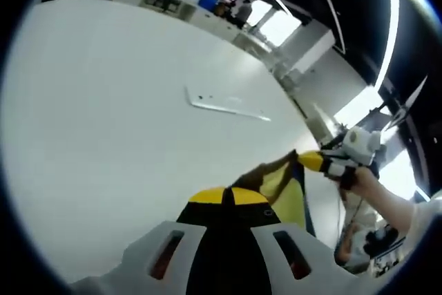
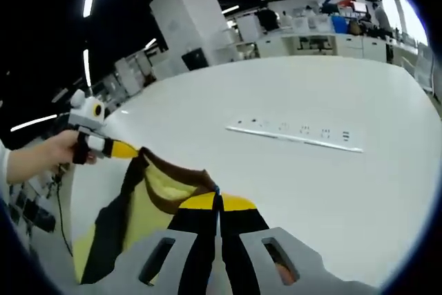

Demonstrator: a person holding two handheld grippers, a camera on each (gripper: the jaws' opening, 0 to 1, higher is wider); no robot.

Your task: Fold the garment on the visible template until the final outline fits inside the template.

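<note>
We see both grippers, left [image 1: 228,197] and right [image 2: 217,202], closed on the garment [image 2: 148,205] above the table [image 2: 311,177]; the right gripper view shows its dark side.

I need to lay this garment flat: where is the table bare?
The white table is bare between the garment and the long socket strip, and beyond that strip to the far edge. It is crowded only where both grippers hold the garment.
</note>
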